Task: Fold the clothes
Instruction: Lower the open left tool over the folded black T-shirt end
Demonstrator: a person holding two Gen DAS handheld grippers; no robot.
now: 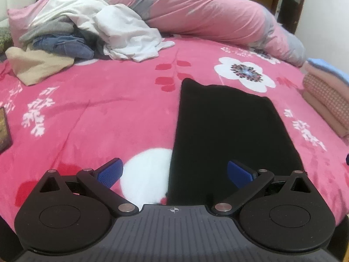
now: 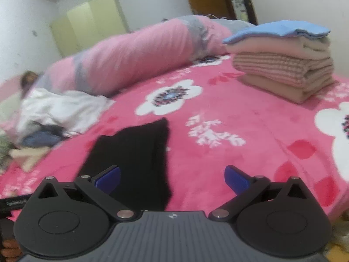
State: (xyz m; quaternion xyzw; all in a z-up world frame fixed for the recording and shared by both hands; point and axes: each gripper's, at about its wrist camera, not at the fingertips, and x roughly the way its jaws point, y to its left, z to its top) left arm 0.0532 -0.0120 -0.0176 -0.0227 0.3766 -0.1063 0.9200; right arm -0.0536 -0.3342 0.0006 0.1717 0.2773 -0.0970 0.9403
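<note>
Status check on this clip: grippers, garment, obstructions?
Left gripper and right gripper open, holding nothing. Black garment folded flat on bed. Unfolded pile far off; nothing obstructing.

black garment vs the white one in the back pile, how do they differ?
The black garment lies flat in a long, neat shape; the white garment is crumpled. The black garment lies alone near the open left gripper and right gripper; the white garment lies on a heap with blue and beige clothes, against the rolled pink duvet. Both rest on the pink floral blanket, and neither is held.
</note>
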